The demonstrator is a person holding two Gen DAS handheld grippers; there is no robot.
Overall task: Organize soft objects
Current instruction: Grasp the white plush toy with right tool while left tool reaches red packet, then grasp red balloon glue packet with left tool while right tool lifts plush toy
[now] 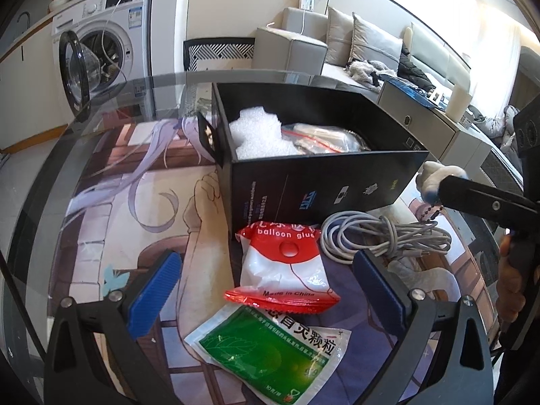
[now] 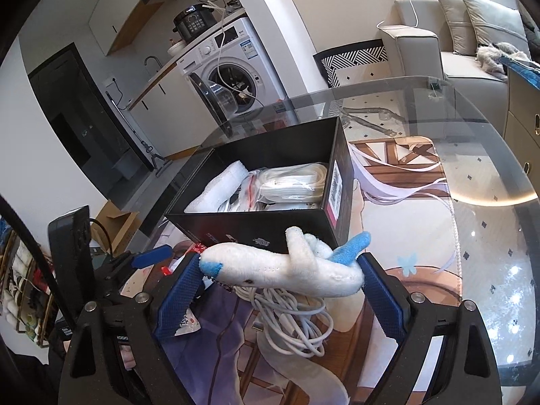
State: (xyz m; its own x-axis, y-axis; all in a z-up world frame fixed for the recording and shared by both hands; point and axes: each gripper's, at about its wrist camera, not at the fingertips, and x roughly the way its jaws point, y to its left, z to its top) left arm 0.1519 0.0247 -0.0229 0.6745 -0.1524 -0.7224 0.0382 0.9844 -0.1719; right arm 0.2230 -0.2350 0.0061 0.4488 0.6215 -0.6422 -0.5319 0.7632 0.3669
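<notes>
The right gripper [image 2: 280,290] is clamped across a white plush airplane [image 2: 287,266] with blue nose and tail, holding it lengthwise between the blue pads above a coiled white cable [image 2: 297,324] on the printed mat [image 2: 405,222]. The left gripper [image 1: 266,293] stands wide with nothing between its pads, hovering over a red-and-white balloon glue packet [image 1: 287,266] and a green medicine sachet [image 1: 270,347]. Just beyond both, the open black box [image 2: 256,229] sits on the glass table [image 2: 489,155] and holds white foam [image 1: 256,135] and bagged items [image 2: 293,185], with a washing machine [image 1: 101,37] and a sofa [image 1: 303,44] well behind.
</notes>
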